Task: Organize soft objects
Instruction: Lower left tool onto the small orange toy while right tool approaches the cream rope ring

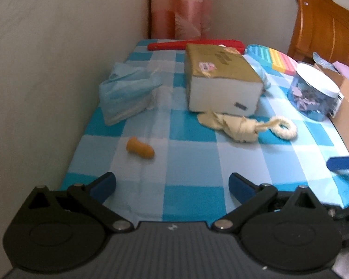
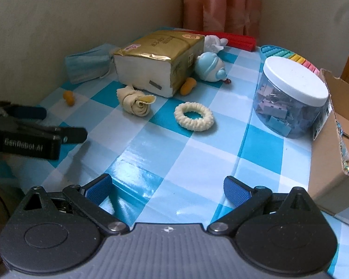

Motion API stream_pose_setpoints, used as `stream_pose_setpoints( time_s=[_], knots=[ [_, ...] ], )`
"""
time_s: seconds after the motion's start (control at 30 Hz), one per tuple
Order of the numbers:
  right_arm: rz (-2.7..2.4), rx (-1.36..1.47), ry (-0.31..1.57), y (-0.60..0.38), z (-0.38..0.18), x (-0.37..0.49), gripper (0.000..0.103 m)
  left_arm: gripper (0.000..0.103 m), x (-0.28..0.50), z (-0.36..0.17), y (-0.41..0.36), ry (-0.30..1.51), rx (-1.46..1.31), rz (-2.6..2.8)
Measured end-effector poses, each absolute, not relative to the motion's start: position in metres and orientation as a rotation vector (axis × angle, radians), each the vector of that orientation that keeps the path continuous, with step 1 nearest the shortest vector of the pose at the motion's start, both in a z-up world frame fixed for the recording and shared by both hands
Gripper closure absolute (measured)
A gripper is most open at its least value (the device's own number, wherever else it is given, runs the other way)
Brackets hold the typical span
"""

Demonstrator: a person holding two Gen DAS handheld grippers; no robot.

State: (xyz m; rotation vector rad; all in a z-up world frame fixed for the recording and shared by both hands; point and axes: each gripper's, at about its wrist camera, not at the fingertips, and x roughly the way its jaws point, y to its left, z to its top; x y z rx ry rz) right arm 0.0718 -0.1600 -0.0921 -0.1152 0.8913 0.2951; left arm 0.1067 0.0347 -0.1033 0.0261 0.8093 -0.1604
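Observation:
On the blue checked tablecloth lie a gold tissue pack, a rolled cream cloth, a cream scrunchie, a blue face mask and an orange foam piece. The right wrist view shows the tissue pack, cloth, scrunchie, mask, two orange foam pieces and a blue-white soft toy. My left gripper is open and empty above the near edge. My right gripper is open and empty.
A clear jar with a white lid stands at the right. A cardboard box sits at the right edge. A red tool and a rainbow pop mat lie at the back. A wall runs along the left.

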Motion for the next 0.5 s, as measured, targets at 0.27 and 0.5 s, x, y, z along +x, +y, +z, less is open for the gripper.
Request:
stream_pose_setpoints(
  time_s=[0.27,0.5],
  knots=[
    [0.292,-0.141,0.868,-0.157,-0.094,0.068,0.0,0.001,0.137,-0.099,0.04,0.779,-0.004,-0.131],
    [0.292,-0.14,0.862,-0.158,-0.094,0.067,0.0,0.001,0.149,-0.103,0.039,0.783,-0.002,-0.182]
  ],
)
